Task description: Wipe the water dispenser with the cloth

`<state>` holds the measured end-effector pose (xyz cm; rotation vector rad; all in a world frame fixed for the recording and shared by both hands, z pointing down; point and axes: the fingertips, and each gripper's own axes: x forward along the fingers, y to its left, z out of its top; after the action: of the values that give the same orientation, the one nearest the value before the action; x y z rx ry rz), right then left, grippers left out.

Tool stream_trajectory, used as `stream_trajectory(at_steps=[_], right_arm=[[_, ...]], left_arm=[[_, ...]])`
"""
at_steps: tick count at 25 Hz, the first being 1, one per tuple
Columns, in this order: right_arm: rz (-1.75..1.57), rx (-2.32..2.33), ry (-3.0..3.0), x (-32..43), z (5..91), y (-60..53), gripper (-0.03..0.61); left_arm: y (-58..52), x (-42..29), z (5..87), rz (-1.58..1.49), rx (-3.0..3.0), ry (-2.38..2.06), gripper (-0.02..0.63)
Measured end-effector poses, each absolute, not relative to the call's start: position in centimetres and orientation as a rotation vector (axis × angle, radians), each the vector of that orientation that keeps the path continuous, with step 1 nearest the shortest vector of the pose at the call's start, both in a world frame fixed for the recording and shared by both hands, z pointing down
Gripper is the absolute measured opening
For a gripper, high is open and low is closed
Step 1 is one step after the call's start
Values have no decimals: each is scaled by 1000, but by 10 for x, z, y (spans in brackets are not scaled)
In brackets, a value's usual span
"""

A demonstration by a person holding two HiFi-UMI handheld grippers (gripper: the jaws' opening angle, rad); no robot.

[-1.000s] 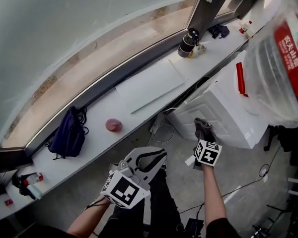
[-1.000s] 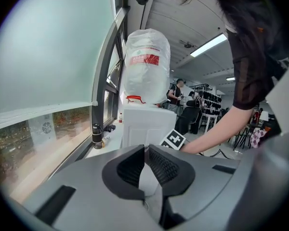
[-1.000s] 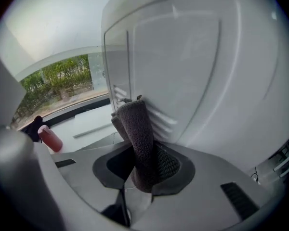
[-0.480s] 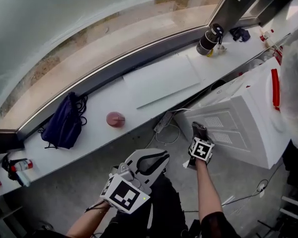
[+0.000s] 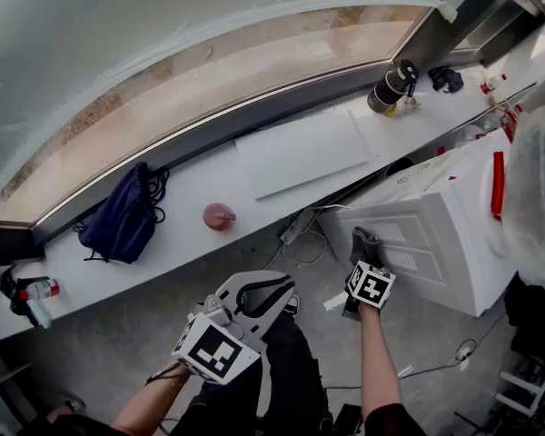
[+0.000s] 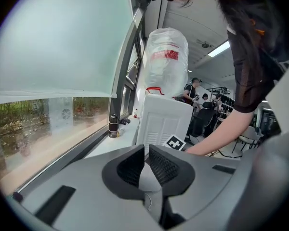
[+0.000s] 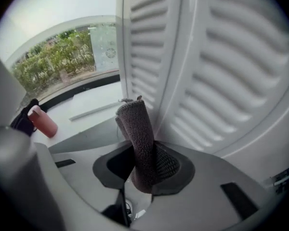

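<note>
Right gripper [image 5: 364, 254] has slid its pinched cloth [image 7: 137, 129] along the water dispenser [image 5: 436, 234], bottle [image 5: 538, 189] cut off; left gripper [image 6: 145, 161] fingers [image 6: 166, 167] together.

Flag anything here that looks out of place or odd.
Nothing spilled or damaged. A loose white panel lies slanted on the window ledge, and what looks like a power strip with looped cord sits below the ledge, beside the water dispenser.

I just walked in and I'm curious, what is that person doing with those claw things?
A person holds a gripper in each hand. The right gripper has its jaws shut on a grey cloth and holds it up at the vented panel of the white water dispenser, ready for wiping. The left gripper hangs off to the side, jaws together with nothing in them.
</note>
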<state>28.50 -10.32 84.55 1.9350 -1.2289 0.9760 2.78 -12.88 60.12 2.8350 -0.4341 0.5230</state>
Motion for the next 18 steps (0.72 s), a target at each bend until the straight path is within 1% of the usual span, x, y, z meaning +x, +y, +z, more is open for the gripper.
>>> stream_trajectory(at_steps=[13,18], right_arm=[[796,2024,-1500,251,578,-127,106],[673,2073,-1533,252,512,-140,106]], left_arm=[[-145,18,493,491,2961,-369,43],[-163,8,479,467,2977,-424,43]])
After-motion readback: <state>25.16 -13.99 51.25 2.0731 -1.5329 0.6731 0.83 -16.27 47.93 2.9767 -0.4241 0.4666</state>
